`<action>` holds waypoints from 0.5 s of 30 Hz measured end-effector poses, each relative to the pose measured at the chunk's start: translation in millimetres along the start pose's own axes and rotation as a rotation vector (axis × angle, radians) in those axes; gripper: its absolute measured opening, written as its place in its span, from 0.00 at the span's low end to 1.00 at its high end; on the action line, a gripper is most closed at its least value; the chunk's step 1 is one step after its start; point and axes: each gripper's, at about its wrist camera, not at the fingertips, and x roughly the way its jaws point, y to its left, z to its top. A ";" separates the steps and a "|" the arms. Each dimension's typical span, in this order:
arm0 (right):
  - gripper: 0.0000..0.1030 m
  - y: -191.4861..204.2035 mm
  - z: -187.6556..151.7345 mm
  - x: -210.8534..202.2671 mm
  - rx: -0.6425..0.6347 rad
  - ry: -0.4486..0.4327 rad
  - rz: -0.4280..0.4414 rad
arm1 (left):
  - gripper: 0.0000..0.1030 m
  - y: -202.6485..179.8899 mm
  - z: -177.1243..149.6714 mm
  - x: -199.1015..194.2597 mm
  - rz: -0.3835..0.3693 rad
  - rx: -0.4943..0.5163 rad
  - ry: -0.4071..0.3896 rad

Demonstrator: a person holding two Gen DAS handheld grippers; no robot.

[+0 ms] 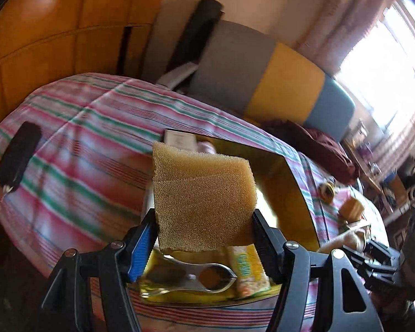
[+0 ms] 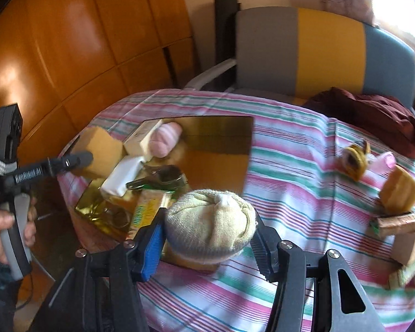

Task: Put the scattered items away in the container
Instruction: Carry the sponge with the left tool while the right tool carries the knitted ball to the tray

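Note:
My left gripper (image 1: 204, 218) is shut on a tan sponge (image 1: 202, 196), held up over the near end of the gold container (image 1: 290, 171). The right wrist view shows the same sponge (image 2: 102, 149) at the container's (image 2: 213, 130) left edge. My right gripper (image 2: 209, 221) is shut on a cream and grey rolled sock (image 2: 210, 218), just in front of the container's near corner. Inside the container lie a metal opener (image 1: 204, 276), a yellow packet (image 1: 249, 271), a white box (image 2: 124, 174) and a pink roll (image 2: 166, 138).
On the striped tablecloth (image 2: 290, 193) to the right lie a yellow and dark rolled sock (image 2: 355, 160), a pink item (image 2: 387, 163), a brown block (image 2: 399, 191) and cork-coloured boxes (image 2: 398, 224). A black case (image 1: 18, 155) lies far left. A chair (image 2: 304, 49) and dark red cloth (image 2: 373, 116) stand behind.

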 end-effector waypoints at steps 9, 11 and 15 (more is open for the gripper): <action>0.56 23.0 -8.9 36.3 -0.099 0.061 0.006 | 0.64 -1.3 -13.5 17.8 -0.061 0.012 0.065; 0.56 23.9 -12.4 40.3 -0.109 0.069 0.001 | 0.65 -6.9 -17.6 22.8 -0.075 0.032 0.083; 0.56 18.9 -17.7 44.0 -0.108 0.074 -0.015 | 0.65 -16.3 -27.1 36.8 -0.079 0.046 0.127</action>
